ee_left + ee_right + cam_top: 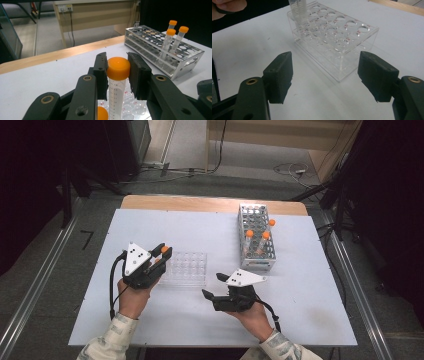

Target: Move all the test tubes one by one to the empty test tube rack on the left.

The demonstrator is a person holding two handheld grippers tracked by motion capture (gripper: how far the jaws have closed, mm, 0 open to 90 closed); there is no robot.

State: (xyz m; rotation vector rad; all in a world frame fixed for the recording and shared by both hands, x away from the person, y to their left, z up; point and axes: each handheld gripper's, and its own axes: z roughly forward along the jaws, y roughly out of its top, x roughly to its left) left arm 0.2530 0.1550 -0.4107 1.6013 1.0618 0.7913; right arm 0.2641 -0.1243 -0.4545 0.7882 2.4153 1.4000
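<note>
Centrifuge tube (117, 82), clear graduated plastic with orange screw cap, stands at the near corner of the clear acrylic rack (186, 267), pinched at its cap by the left gripper (117, 68). Lower it vertically, aligned with its well, before releasing. Right gripper (325, 75) hangs spread. Perforated metal rack (256, 237) holds three more tubes.

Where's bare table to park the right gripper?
Free: the white table right of the right gripper, below the metal rack; also the far-left stretch. Crowded: around the clear rack, where the left gripper holds a tube.
</note>
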